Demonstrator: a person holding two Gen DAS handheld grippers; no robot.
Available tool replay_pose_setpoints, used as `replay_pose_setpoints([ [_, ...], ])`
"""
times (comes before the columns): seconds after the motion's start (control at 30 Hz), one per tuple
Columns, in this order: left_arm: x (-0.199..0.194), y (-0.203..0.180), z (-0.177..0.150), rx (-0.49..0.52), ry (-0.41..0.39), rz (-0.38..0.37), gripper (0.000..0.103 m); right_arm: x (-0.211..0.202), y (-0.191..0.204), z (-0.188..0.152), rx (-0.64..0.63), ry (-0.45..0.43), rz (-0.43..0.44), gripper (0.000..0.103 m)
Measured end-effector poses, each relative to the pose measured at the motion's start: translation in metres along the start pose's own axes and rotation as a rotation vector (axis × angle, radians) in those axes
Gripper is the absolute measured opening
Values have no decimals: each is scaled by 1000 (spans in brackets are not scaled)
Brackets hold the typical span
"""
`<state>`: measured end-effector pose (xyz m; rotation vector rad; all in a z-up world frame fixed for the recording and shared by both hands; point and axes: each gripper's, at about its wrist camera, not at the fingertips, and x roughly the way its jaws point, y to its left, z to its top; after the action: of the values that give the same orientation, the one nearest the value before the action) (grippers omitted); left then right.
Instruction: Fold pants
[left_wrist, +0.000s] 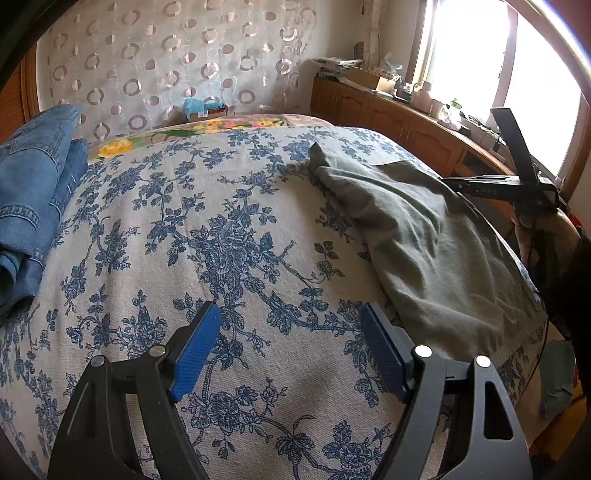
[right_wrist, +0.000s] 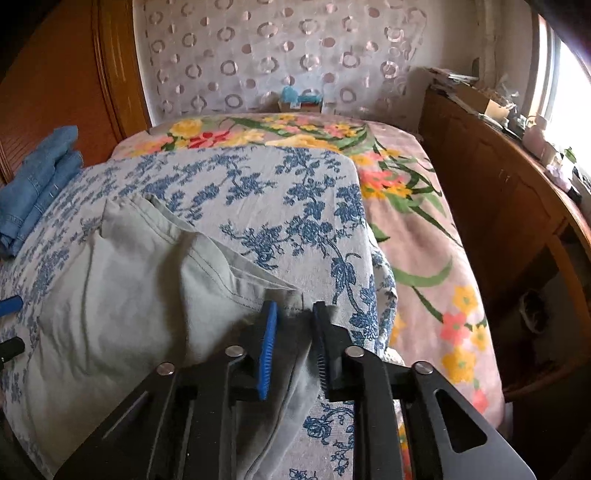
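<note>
Grey-green pants (left_wrist: 432, 240) lie crumpled on the right side of the blue-flowered bedspread (left_wrist: 221, 240). My left gripper (left_wrist: 290, 317) is open and empty, hovering over bare bedspread to the left of the pants. In the right wrist view the pants (right_wrist: 133, 280) look pale grey and lie spread to the left. My right gripper (right_wrist: 295, 314) is shut on a pinch of the pants' edge near the bedspread's right side. The right gripper also shows in the left wrist view (left_wrist: 517, 188), at the far edge of the pants.
Folded blue jeans (left_wrist: 33, 199) lie at the bed's left side, also in the right wrist view (right_wrist: 37, 188). A pink flowered blanket (right_wrist: 424, 236) covers the bed's right and far part. A wooden cabinet (right_wrist: 498, 192) with clutter runs along the right under the window.
</note>
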<state>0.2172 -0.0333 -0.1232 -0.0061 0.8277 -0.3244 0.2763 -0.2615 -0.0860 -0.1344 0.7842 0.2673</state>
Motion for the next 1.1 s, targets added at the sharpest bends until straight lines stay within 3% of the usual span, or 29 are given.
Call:
replay_pose_setpoints([
  [0.13, 0, -2, 1, 1, 0, 0, 79, -3, 0, 5, -5, -14, -2, 5],
  [0.23, 0, -3, 0, -3, 0, -2, 79, -10, 1, 0, 2, -39, -69, 5],
  [0.4, 0, -3, 0, 0, 4, 4, 79, -15, -2, -3, 27, -62, -81, 5],
  [0.57, 0, -1, 0, 6, -1, 19, 79, -29, 9, -15, 28, -85, -62, 16],
  [0.77, -6, -9, -1, 37, -23, 38, 79, -60, 19, -49, 25, -117, 38, 29],
  [0.83, -10, -14, -3, 47, -23, 34, 79, -69, 24, -62, 18, -118, 57, 38],
  [1.1, -28, -44, -20, 86, -16, -21, 79, -98, 33, -107, 1, -105, 86, 39],
])
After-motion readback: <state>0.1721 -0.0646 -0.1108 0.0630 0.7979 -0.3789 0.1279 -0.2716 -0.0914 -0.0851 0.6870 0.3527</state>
